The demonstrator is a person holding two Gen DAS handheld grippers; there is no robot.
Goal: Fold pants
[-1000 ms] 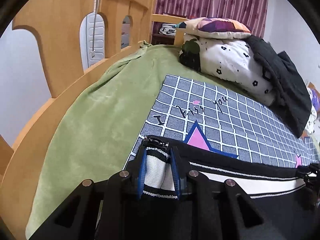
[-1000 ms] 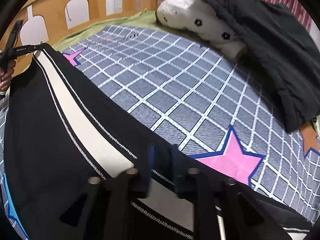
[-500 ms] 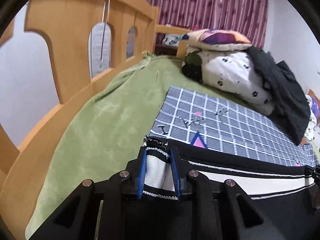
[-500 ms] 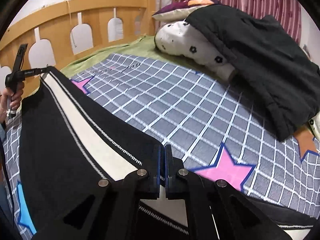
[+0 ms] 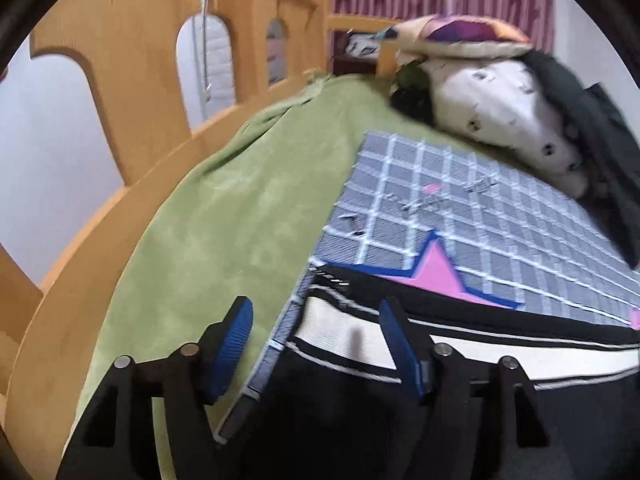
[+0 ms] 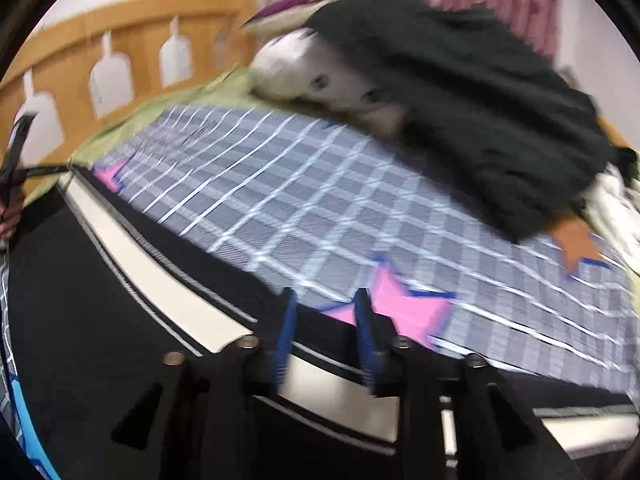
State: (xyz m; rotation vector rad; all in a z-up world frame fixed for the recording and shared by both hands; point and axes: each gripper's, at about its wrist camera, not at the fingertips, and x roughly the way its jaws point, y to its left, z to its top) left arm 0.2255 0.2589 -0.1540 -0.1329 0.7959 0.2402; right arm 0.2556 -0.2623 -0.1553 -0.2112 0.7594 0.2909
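Letting go on both sides: your left gripper (image 5: 316,344) has just spread its blue-padded fingers (image 5: 230,338) wide, and the white-striped end of the black pants with the cream side stripe (image 5: 344,332), pinched between them half a second ago, now lies free between the pads, touching neither as far as the blur shows. Your right gripper (image 6: 326,334) has also just been opening; its fingers stand a little apart astride the pants' far edge, with cloth between them but not clamped.

The pants lie flat on the grey checked bed cover with pink stars (image 5: 480,216), stripe edge running straight from one gripper toward the other, just beside the green blanket (image 5: 224,200). The wooden bed rail (image 5: 132,64) and the heap of pillows and dark jacket (image 6: 460,92) sit well apart.

Reading: this fold is laid down and released. Next likely needs a fresh grip for a crosswise fold.
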